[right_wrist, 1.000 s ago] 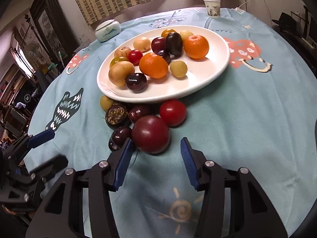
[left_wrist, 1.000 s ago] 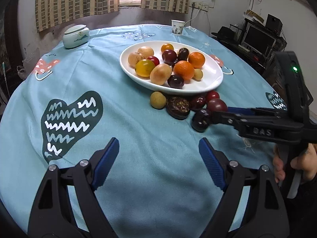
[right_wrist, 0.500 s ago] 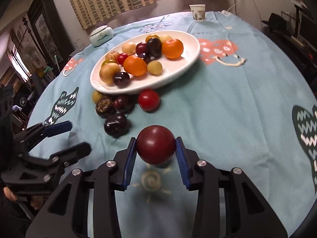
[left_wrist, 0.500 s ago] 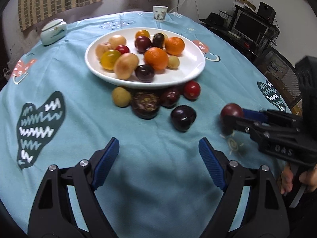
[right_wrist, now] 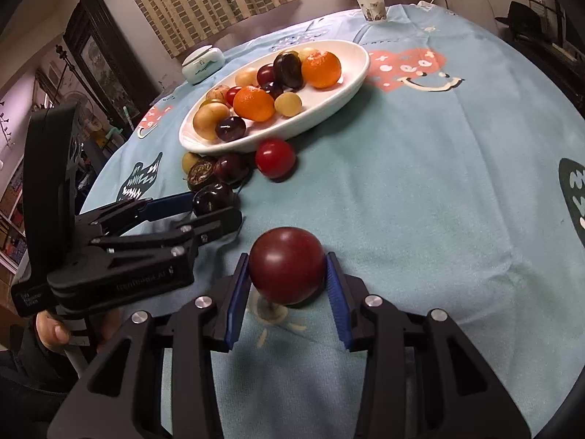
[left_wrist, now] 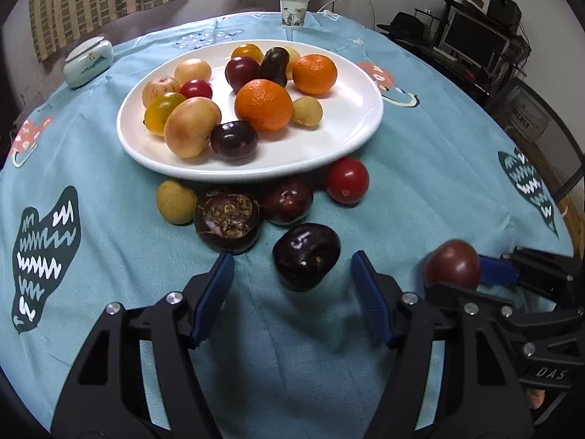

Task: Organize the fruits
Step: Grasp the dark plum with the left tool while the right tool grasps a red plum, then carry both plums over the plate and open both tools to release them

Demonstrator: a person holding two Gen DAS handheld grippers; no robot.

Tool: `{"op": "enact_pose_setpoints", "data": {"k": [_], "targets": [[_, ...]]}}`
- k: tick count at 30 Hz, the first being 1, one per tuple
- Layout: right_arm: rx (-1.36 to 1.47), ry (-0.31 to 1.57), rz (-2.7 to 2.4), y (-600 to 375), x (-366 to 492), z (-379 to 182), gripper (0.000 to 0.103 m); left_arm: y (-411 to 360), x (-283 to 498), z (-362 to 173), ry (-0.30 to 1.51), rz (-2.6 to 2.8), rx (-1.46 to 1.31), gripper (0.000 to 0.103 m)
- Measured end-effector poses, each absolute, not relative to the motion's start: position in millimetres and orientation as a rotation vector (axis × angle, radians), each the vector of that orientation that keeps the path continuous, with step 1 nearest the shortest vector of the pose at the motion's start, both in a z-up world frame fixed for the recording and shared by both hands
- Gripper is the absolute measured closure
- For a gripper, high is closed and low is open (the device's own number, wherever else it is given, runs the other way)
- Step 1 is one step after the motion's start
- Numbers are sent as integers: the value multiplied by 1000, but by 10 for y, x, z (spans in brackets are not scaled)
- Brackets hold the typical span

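A white plate [left_wrist: 365, 124] holds oranges, plums and several other fruits. In front of it on the blue cloth lie a red tomato [left_wrist: 346, 180], a dark red plum [left_wrist: 287, 200], a mangosteen [left_wrist: 227, 221] and a yellow longan [left_wrist: 176, 202]. A nearly black plum [left_wrist: 306, 256] sits between the fingers of my left gripper [left_wrist: 292, 259]. Its jaws are closing, with a gap on each side of the plum. My right gripper [right_wrist: 287, 278] is shut on a round dark red fruit [right_wrist: 287, 265], held just above the cloth. That fruit [left_wrist: 452, 264] also shows at the lower right of the left wrist view.
A paper cup [left_wrist: 293, 12] stands at the table's far edge and a white lidded dish [left_wrist: 87, 61] at the far left. A desk with a monitor [left_wrist: 475, 42] and a chair [left_wrist: 530, 128] stand beyond the right edge. A hand [right_wrist: 55, 333] holds the left gripper.
My left gripper has come forward to the black plum and its jaws have narrowed around it. My right gripper has shut on the dark red fruit and drawn it back from the group.
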State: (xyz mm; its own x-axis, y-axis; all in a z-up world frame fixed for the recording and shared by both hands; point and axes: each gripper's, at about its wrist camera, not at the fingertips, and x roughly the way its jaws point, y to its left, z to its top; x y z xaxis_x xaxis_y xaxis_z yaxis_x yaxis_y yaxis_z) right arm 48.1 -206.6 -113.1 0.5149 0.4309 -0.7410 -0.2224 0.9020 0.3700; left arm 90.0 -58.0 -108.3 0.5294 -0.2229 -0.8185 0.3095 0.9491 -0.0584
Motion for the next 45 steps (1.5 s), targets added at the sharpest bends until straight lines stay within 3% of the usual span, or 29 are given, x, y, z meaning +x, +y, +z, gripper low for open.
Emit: {"op": "enact_pose_setpoints", "data": {"k": [6, 11, 34, 45], "targets": [[224, 953, 376, -2021, 482, -1124, 62, -473, 862, -1041, 969, -344, 50, 63], [234, 952, 370, -2028, 472, -1125, 62, -483, 892, -1043, 970, -378, 17, 67], [222, 928, 396, -1742, 335, -910, 62, 90, 306, -664, 862, -393, -81, 68], [182, 902, 407, -1618, 394, -693, 62, 229, 374, -563, 845, -405, -92, 68]]}}
